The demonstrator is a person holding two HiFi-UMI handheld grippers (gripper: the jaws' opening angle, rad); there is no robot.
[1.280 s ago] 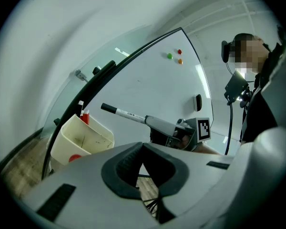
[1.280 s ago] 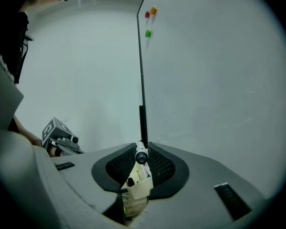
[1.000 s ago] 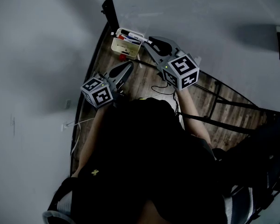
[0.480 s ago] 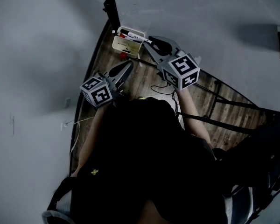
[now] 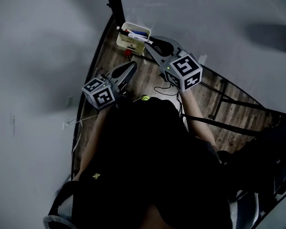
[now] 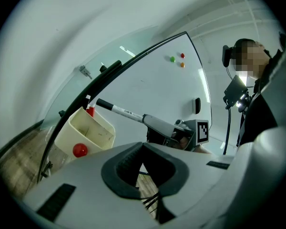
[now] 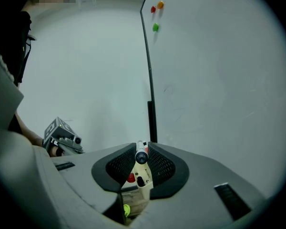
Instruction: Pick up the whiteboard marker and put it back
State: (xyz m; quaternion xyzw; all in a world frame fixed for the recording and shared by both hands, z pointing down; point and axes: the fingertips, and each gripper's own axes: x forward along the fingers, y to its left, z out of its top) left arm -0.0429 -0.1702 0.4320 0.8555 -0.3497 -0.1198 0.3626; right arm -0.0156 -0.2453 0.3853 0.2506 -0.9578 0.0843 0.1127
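The right gripper (image 7: 142, 150) clamps the whiteboard marker (image 6: 124, 111) above the cream holder (image 6: 92, 130) for return; the left gripper (image 6: 143, 150) waits closed, empty.

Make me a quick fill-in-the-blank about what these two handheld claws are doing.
The right gripper is clamped on a whiteboard ____.
The left gripper holds ____.
High on the whiteboard sit ____ small coloured magnets.
Missing words: marker; nothing; three.
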